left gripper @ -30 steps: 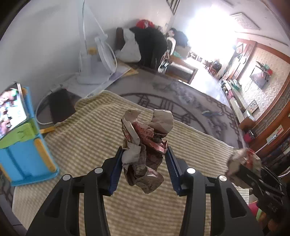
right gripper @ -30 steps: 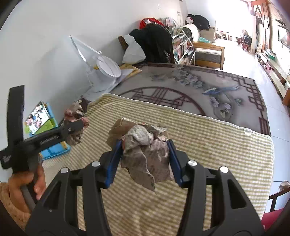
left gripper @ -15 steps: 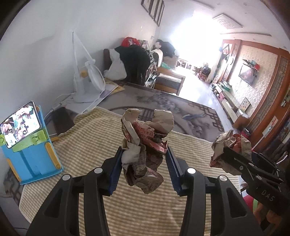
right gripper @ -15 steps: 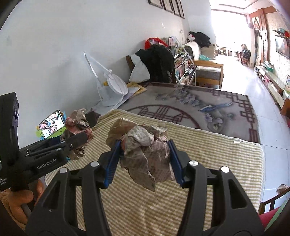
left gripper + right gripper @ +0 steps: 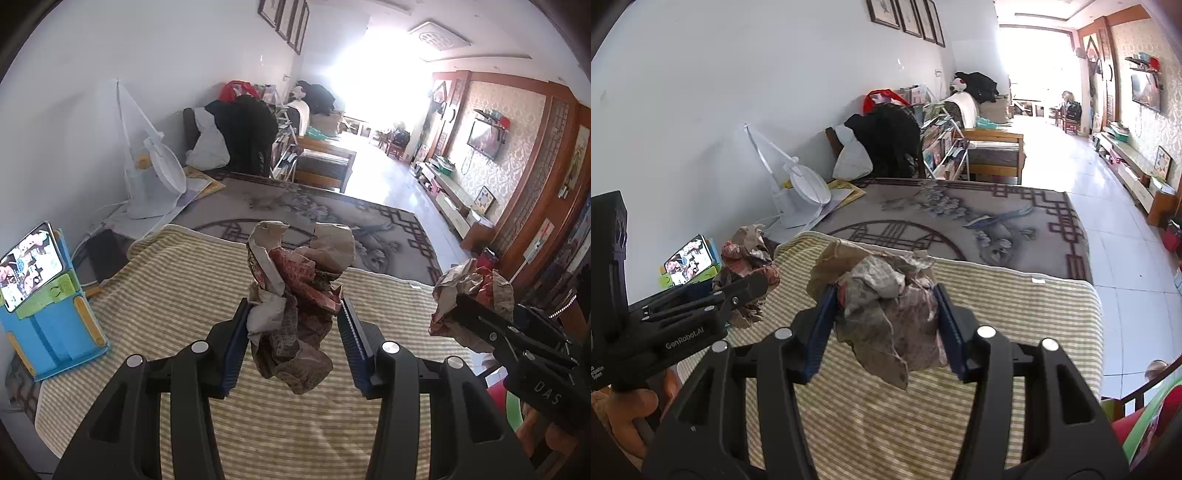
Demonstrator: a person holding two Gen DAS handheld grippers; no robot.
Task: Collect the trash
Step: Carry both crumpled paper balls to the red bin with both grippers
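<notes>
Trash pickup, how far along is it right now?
Done: both wads are off the striped cloth, and no other loose trash shows on it. In hand: the left gripper clamps a reddish paper wad; the right gripper clamps a grey-brown paper wad. Left: dropping both into a bin, which neither view shows.

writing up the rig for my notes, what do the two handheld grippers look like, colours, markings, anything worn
Both are matte black plastic two-finger grippers with blue ribbed pads inside the jaws and round silver screw heads on the finger links. The left gripper carries white "GenRobot.AI" lettering on its side, seen from the right wrist view; the right gripper shows white "DAS" lettering. No cables or sleeves are clearly visible.
</notes>
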